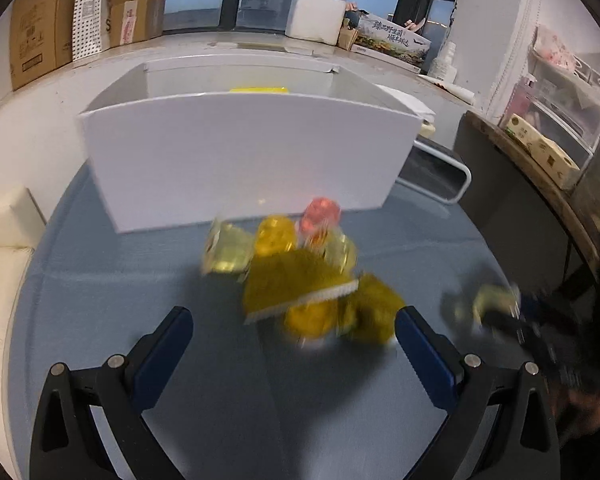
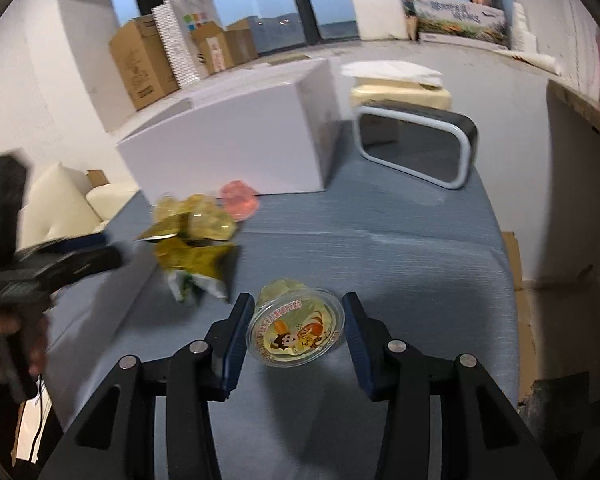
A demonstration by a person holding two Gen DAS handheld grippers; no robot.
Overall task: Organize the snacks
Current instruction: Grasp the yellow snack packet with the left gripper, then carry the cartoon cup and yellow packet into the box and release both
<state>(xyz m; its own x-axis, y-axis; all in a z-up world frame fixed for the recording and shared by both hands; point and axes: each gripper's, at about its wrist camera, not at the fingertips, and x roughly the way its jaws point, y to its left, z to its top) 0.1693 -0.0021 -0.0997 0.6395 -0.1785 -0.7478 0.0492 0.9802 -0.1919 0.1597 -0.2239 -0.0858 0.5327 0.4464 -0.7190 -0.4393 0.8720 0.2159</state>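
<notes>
Near the front edge of the table [image 2: 400, 232], my right gripper [image 2: 296, 332] has its jaws spread around a jelly cup [image 2: 296, 330] lying with its printed lid toward me; the pads flank it on both sides, seemingly without pressing yet. My left gripper [image 1: 294, 334] hovers with jaws wide and empty just short of the snack pile [image 1: 300, 276], a blurred heap of yellow and pink jelly cups and dark-yellow packets in the middle of the table, close against the white box [image 1: 244, 152]. Something yellow already shows inside the box, so I judge sorting is partly done and the step in hand is picking up this lone cup. Next I should close squarely on its rim, lift, and carry it over the box's near wall. The cup looks slippery, so a centred grip matters.
</notes>
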